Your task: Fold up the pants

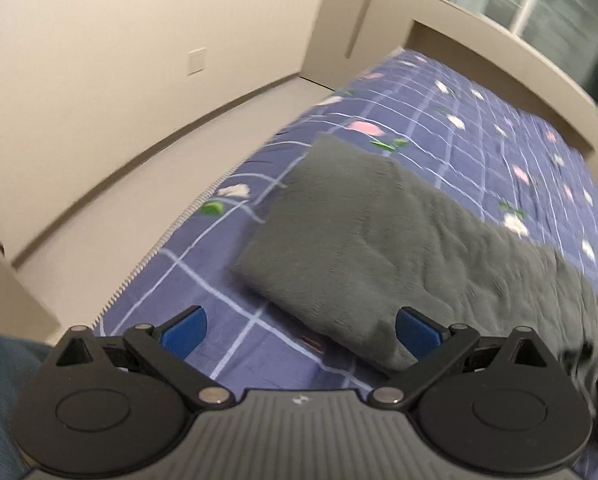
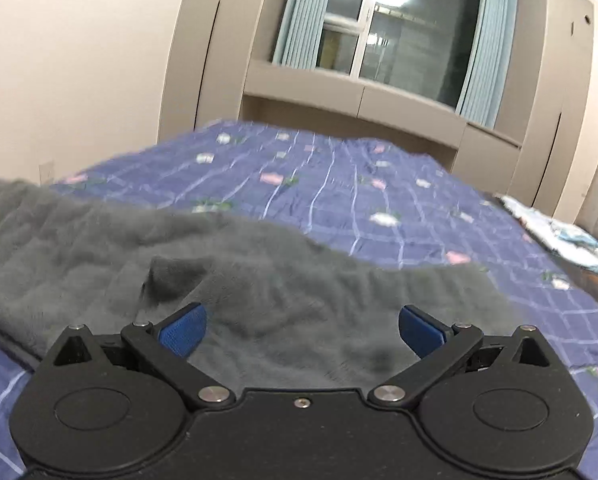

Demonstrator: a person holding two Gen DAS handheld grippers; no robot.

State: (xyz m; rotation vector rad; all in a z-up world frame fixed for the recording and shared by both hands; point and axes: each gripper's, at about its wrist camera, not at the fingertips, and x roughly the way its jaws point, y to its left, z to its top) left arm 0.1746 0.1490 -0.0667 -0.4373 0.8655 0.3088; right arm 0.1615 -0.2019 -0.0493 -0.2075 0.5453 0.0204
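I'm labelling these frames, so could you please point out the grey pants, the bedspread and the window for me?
grey pants point(image 1: 379, 240): left wrist view, middle of the fuzzy folded leg section.
bedspread point(image 2: 339, 200): right wrist view, bare blue checked patch beyond the pants.
window point(image 2: 415, 32): right wrist view, the dark glass pane between the curtains.

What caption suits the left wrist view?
Open left hand-held gripper over grey pants on a blue checked bedspread.

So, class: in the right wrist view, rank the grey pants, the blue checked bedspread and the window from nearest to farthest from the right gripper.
1. Grey pants: directly ahead of the right gripper, beneath its open fingers.
2. Blue checked bedspread: stretching beyond the pants.
3. Window: on the far wall, behind the bed.
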